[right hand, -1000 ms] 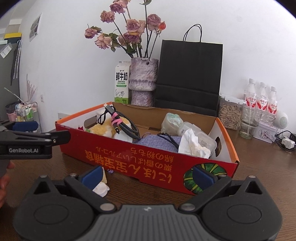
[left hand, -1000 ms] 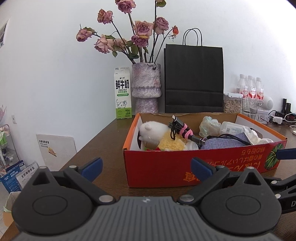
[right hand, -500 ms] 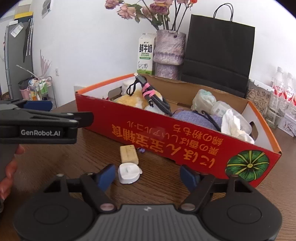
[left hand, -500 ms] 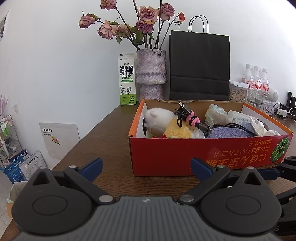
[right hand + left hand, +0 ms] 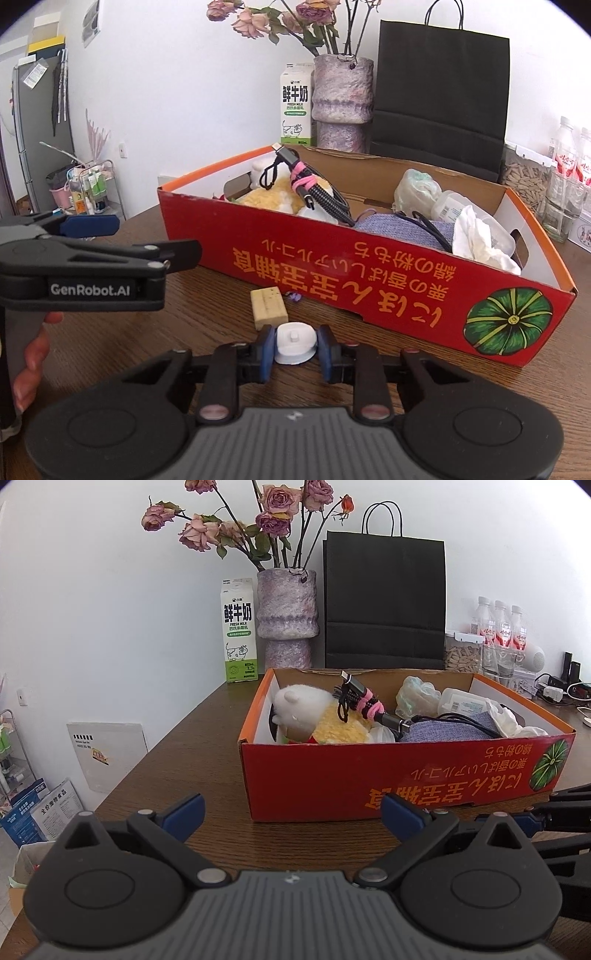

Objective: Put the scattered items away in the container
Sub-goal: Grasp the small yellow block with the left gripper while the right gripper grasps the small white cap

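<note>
The right gripper [image 5: 295, 350] is closing on a small white cap [image 5: 295, 343] lying on the table [image 5: 184, 314], its pads at the cap's sides, beside a tan block [image 5: 268, 308] before the red box [image 5: 369, 273]. The left gripper [image 5: 291, 812] hangs wide open and empty

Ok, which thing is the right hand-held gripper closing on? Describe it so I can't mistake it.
Start at the red cardboard box on the brown table. In front of its printed long wall, the right hand-held gripper is closing around a small white round cap. Unlike the tan rectangular block just behind it, it is white, round and has a central nub.
</note>
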